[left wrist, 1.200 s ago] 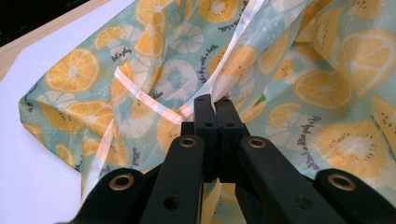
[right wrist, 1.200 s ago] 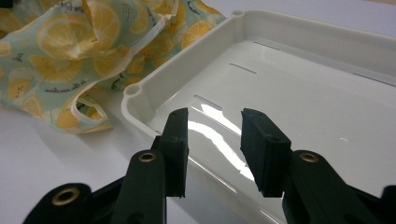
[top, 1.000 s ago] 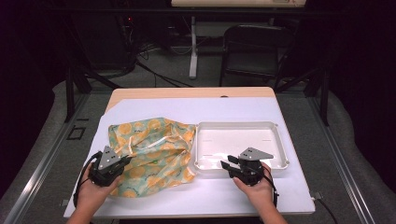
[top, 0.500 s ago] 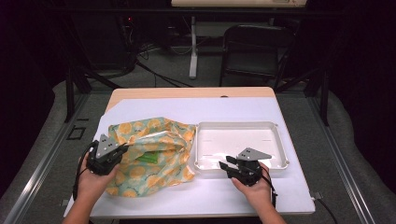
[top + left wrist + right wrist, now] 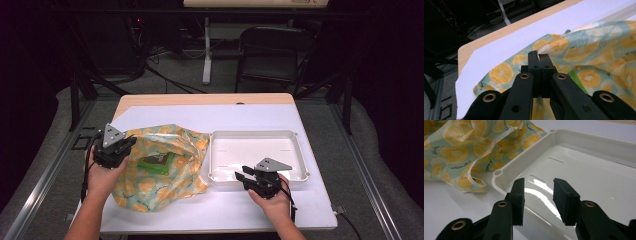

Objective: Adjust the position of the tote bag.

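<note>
A: What's the left gripper (image 5: 116, 146) doing?
B: It's clamped on the fruit-print bag's (image 5: 165, 175) left edge, lifting it; a green packet (image 5: 156, 161) lies just right of it.
A: And the right gripper (image 5: 248, 176)?
B: Agape, empty, over the white tray's (image 5: 215, 155) near rim, farther from the packet.

The left gripper (image 5: 131, 142), its jaws pinched on the edge of the citrus-print bag (image 5: 165, 187), has moved up and away from the table's near edge toward the far left since a second ago. The bag's upper layer has been pulled back with it (the cloth now bunches around the jaws), uncovering a green packet (image 5: 156, 162) that was hidden inside before.
</note>
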{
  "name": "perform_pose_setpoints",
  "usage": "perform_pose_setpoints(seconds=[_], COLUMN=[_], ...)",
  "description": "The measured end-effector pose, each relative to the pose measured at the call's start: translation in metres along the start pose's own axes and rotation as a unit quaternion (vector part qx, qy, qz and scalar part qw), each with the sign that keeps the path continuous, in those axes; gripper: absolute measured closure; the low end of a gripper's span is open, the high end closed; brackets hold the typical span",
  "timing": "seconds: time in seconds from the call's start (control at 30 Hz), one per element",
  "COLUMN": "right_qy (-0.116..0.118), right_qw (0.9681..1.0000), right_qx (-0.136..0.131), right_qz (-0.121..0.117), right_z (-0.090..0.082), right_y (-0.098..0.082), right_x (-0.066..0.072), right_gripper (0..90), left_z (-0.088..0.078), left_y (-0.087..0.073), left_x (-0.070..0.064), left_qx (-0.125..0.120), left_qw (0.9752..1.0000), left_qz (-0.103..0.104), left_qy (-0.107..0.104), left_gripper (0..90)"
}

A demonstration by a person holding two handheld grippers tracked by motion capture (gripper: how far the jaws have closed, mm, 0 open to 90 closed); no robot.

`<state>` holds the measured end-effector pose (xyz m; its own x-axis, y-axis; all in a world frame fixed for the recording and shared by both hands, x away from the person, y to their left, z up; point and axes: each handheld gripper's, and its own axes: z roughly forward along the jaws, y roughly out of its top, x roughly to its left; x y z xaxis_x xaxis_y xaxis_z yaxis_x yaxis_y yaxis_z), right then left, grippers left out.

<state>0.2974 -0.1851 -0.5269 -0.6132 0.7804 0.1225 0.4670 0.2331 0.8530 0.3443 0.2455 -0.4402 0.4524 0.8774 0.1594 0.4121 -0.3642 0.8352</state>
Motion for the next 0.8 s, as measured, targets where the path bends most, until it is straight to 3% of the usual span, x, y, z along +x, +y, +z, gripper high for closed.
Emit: perform_pose_setpoints(seconds=[0.27,0.43,0.53,0.8], right_qy=[0.001,0.012,0.019,0.052], right_qw=[0.9999,0.9999,0.9998,0.9973], right_qx=[-0.008,-0.003,-0.009,-0.022], right_qz=[0.009,0.007,-0.004,-0.047], right_z=[0.001,0.005,0.009,0.025], right_y=[-0.001,0.004,0.015,0.061], right_x=[0.0,0.005,0.012,0.036], right_gripper=[61.5,61.5,61.6,61.4], left_z=[0.004,0.001,0.001,0.003], left_y=[0.017,0.014,0.01,0.01], left_x=[0.006,0.011,0.013,0.009], left_qx=[-0.014,-0.028,-0.032,-0.034], left_qw=[0.9997,0.9992,0.9988,0.9987], left_qz=[-0.017,-0.027,-0.037,-0.037], left_qy=[0.014,0.01,0.006,0.0], left_gripper=[90.0,90.0,90.0,90.0])
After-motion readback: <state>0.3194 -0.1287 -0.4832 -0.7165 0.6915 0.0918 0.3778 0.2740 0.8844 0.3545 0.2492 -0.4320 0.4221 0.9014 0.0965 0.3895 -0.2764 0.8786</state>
